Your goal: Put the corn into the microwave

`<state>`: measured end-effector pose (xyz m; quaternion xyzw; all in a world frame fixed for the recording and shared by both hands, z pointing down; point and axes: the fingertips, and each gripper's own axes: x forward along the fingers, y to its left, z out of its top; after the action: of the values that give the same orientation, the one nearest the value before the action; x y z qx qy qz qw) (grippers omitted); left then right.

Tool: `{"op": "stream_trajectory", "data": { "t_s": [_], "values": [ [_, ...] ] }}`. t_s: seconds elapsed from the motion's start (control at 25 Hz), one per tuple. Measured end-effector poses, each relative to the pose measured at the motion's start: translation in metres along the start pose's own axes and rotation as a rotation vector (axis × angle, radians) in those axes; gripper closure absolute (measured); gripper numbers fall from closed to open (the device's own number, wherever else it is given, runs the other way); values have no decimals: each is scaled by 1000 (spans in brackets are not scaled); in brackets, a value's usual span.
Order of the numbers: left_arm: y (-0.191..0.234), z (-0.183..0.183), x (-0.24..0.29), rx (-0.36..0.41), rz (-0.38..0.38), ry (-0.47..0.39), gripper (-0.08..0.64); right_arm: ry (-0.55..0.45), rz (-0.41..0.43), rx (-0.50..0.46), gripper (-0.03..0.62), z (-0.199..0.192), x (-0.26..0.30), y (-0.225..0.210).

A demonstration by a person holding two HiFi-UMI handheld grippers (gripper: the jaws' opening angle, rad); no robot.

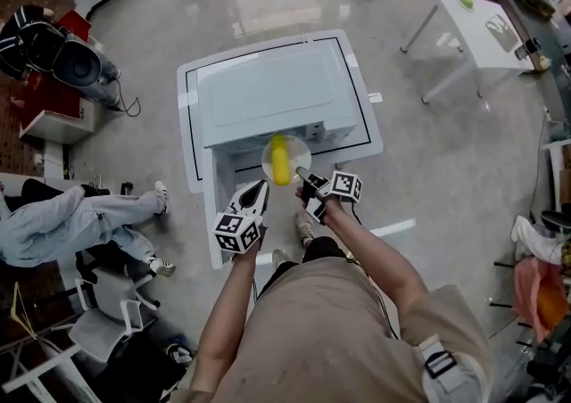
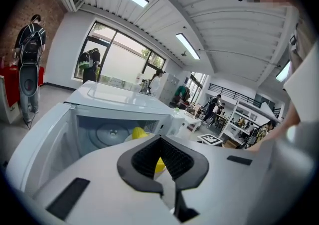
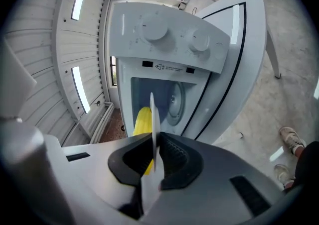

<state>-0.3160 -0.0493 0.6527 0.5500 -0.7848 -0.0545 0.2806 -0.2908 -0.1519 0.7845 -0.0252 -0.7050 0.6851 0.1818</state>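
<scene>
While the right gripper (image 1: pixel 303 176) (image 3: pixel 153 145) is clenched on the near rim of a white plate (image 1: pixel 300 152) (image 3: pixel 152 112), the corn (image 1: pixel 280 160) (image 3: pixel 143 119) lies lengthwise on that plate, a yellow cob pointing from near to far. Plate and corn hang at the mouth of the white microwave (image 1: pixel 268 89) (image 3: pixel 169 40), just in front of its open cavity and not yet on the glass turntable (image 2: pixel 110 133) (image 3: pixel 174 102) that shows inside. In the right gripper view the plate is edge-on, a thin white line pinched between the two black pads, with the cob on its left side and the microwave's two round knobs (image 3: pixel 156 31) beyond. The microwave door (image 1: pixel 219 187) (image 2: pixel 45 139) stands swung open on the left, toward the person. To the left of the plate and slightly nearer, the left gripper (image 1: pixel 260 185) (image 2: pixel 160 142) has its jaws drawn together with nothing between them; past its tips a bit of the yellow corn (image 2: pixel 138 132) shows against the cavity. The microwave sits on a white table (image 1: pixel 190 129) edged with a black line, on a grey polished floor (image 1: pixel 428 178).
</scene>
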Motion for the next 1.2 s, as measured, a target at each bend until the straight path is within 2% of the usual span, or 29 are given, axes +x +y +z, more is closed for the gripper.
{"op": "stream_trajectory", "data": {
  "t_s": [0.12,0.28,0.6,1.2],
  "values": [
    [5,-4,10,-27,10,2,557,13,-10,-7,563,7,18,-12],
    [8,-8,17,-26,32,17,557,19,-17,-4,563,15,35,-23],
    [28,-12,27,-14,78,54,557,-39,-16,24,563,28,75,-42],
    [32,-6,31,-1,74,95,557,-132,-32,52,563,53,136,-61]
  ]
}}
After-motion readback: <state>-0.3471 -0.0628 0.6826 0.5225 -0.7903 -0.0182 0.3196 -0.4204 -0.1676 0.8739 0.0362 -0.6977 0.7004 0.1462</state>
